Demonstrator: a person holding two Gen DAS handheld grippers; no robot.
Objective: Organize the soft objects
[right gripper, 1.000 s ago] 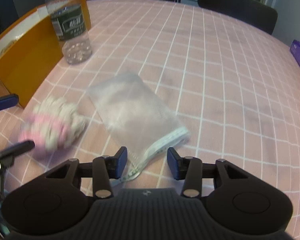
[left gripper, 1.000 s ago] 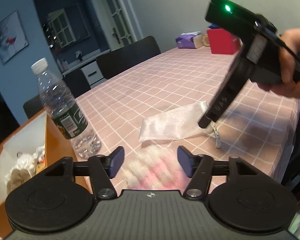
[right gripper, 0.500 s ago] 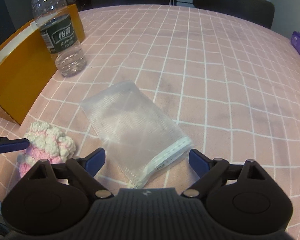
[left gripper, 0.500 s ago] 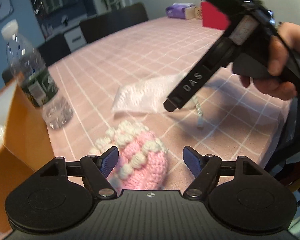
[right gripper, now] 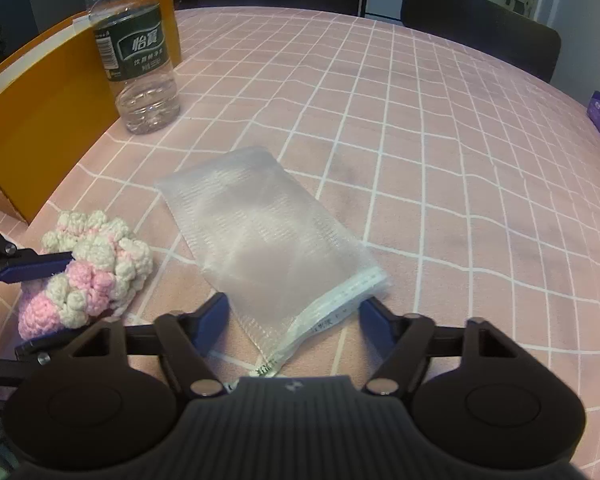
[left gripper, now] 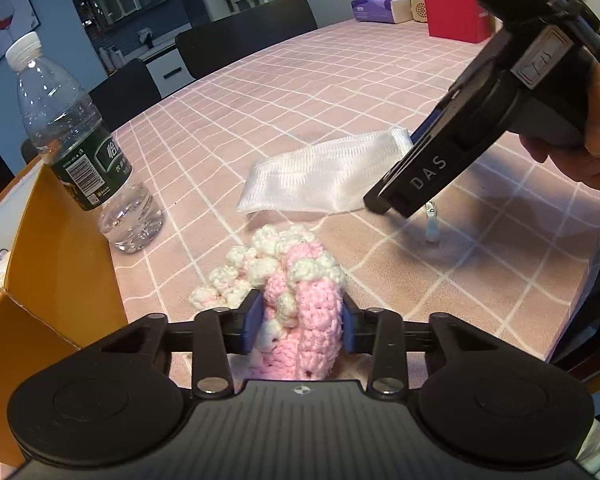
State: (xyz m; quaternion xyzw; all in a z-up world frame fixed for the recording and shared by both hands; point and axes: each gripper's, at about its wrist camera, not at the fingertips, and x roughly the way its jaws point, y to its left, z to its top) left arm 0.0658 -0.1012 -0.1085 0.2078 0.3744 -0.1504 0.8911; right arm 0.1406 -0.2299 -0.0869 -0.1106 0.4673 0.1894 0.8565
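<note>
Left gripper: jaws have just been closing, both pads now pressed on the pink-and-white crocheted toy, clenched between them
Right gripper: jaws have just been closing yet stand apart, released; zipper end of the white mesh bag lies between them, untouched
Left wrist view alone: person's hand on the right gripper's handle
Right wrist view alone: bag's printed label edge
Beyond the jaws: water bottle upright beside the orange box

So the crocheted toy sat on the tabletop, mesh bag just behind it, water bottle off to the left, right against the cardboard box at the edge.
</note>
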